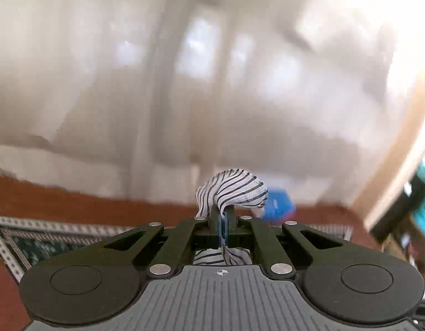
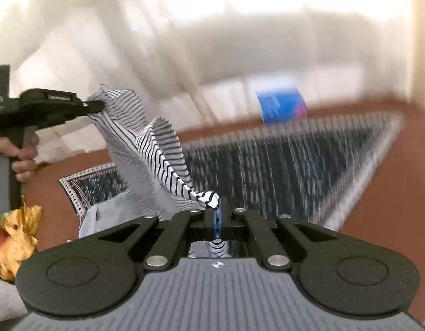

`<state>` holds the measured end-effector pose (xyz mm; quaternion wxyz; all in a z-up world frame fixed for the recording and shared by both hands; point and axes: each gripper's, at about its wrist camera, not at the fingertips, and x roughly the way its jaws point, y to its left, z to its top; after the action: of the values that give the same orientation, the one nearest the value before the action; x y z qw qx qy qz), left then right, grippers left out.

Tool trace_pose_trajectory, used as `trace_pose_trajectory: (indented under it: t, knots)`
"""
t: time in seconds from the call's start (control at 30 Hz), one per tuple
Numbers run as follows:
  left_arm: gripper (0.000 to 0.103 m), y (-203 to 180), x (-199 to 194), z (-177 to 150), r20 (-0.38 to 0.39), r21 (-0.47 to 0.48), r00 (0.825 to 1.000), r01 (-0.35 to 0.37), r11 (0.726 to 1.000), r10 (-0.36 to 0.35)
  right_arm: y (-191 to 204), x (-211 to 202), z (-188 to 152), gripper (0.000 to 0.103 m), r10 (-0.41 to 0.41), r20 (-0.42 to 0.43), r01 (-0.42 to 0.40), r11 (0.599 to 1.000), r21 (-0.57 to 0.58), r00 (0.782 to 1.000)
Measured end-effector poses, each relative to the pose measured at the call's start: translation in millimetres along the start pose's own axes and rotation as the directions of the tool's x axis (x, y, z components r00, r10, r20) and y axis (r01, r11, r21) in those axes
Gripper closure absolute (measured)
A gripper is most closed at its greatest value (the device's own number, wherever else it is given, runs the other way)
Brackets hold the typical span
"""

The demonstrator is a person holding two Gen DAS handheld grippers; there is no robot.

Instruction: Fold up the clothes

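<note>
A white garment with thin black stripes [image 2: 146,149] hangs in the air between my two grippers. My left gripper [image 1: 222,215] is shut on one edge of the striped garment [image 1: 234,190], which bunches above its fingertips. In the right wrist view the left gripper [image 2: 100,106] holds the cloth high at the left. My right gripper [image 2: 217,211] is shut on another corner of it, and the cloth sags in folds between the two. Both views are blurred by motion.
A dark patterned rug [image 2: 281,165] lies on the red-brown floor [image 2: 378,220] below. A blue object [image 2: 281,104] sits by the pale wall. A yellow-orange cloth [image 2: 16,234] lies at the lower left. Pale curtains [image 1: 157,69] fill the background.
</note>
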<state>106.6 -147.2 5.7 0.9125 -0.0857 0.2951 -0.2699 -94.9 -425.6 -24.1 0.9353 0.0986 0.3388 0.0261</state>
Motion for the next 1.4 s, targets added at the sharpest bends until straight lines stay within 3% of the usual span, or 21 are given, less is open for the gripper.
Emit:
trace_pose_trajectory:
  t: [0.17, 0.37, 0.53, 0.73, 0.77, 0.83, 0.9, 0.97, 1.0, 1.07, 1.13, 1.23, 1.4]
  knots:
    - [0.103, 22.9, -22.9, 34.2, 0.107, -0.059, 0.99, -0.084, 0.995, 0.09, 26.2, 19.4, 67.8, 0.102, 0.017, 0.08, -0.003, 0.986, -0.166, 0.997]
    - [0.103, 49.8, -13.5, 54.1, 0.14, -0.126, 0.97, -0.179, 0.976, 0.197, 52.5, 65.2, 119.8, 0.102, 0.024, 0.11, 0.003, 0.972, -0.233, 0.994]
    - [0.103, 84.8, 43.4, 53.9, 0.058, -0.166, 0.951, -0.291, 0.942, 0.304, 65.5, 138.7, 132.6, 0.102, 0.018, 0.068, -0.002, 0.975, -0.22, 0.997]
    - [0.103, 126.2, 135.8, 28.6, -0.094, -0.163, 0.912, -0.411, 0.897, 0.4, 61.1, 245.4, 115.0, 0.101, -0.008, -0.053, 0.0, 0.99, -0.138, 0.999]
    - [0.101, 131.5, 148.5, 23.7, -0.118, -0.154, 0.905, -0.422, 0.893, 0.408, 59.6, 259.6, 109.9, 0.1, -0.008, -0.077, -0.002, 0.992, -0.125, 0.997]
    - [0.078, 142.8, 170.2, 13.5, -0.171, -0.137, 0.891, -0.443, 0.886, 0.419, 55.8, 282.9, 100.9, 0.096, 0.008, -0.111, -0.019, 0.996, -0.092, 0.994]
    - [0.074, 154.6, 184.3, 4.9, -0.214, -0.127, 0.875, -0.466, 0.876, 0.434, 50.7, 293.5, 93.0, 0.076, 0.003, -0.13, -0.012, 0.998, -0.064, 0.991]
    - [0.058, 167.7, 186.8, -0.8, -0.241, -0.136, 0.869, -0.471, 0.872, 0.432, 42.8, 291.7, 89.8, 0.061, -0.005, -0.117, -0.001, 0.999, -0.053, 0.993]
    - [0.056, 174.0, 183.9, -3.8, -0.25, -0.139, 0.866, -0.474, 0.869, 0.433, 36.8, 288.4, 89.6, 0.053, -0.008, -0.108, 0.003, 0.999, -0.05, 0.994]
    - [0.052, 184.9, 166.4, -8.8, -0.252, -0.139, 0.862, -0.482, 0.865, 0.44, 26.6, 280.7, 93.3, 0.053, -0.009, -0.092, 0.005, 0.999, -0.042, 0.996]
    - [0.048, 191.2, 148.2, -10.4, -0.25, -0.145, 0.868, -0.471, 0.87, 0.428, 14.3, 269.8, 98.7, 0.053, -0.018, -0.081, 0.016, 0.999, -0.029, 0.997]
    - [0.04, 193.8, 117.0, -26.2, -0.25, -0.146, 0.899, -0.403, 0.904, 0.36, -5.0, 256.5, 95.1, 0.047, -0.013, -0.082, 0.013, 1.0, 0.001, 0.997]
    - [0.03, 195.8, 74.3, -86.6, -0.34, -0.079, 0.883, -0.368, 0.926, 0.322, -30.3, 257.7, 55.1, 0.045, -0.046, -0.171, 0.047, 0.999, 0.004, 0.984]
